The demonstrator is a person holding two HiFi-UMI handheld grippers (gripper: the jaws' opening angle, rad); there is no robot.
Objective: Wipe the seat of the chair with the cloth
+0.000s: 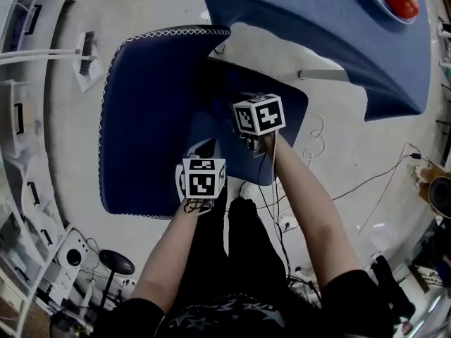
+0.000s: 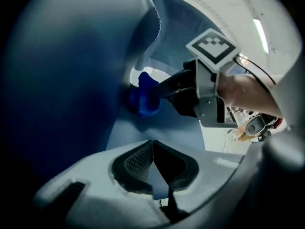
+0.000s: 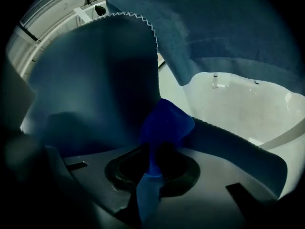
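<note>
Cloth (image 1: 144,139) spans between left gripper (image 2: 153,168) and right gripper (image 3: 152,166), chair (image 1: 310,27) beyond both, brush (image 1: 87,51) on floor (image 1: 352,146) well left of the cloth.

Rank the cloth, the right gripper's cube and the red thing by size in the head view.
Largest: cloth.
Next: right gripper's cube, though it sits nearer the camera.
Smallest: red thing.

A lab: trailing floor cables (image 1: 373,178); white racks (image 1: 17,111)
</note>
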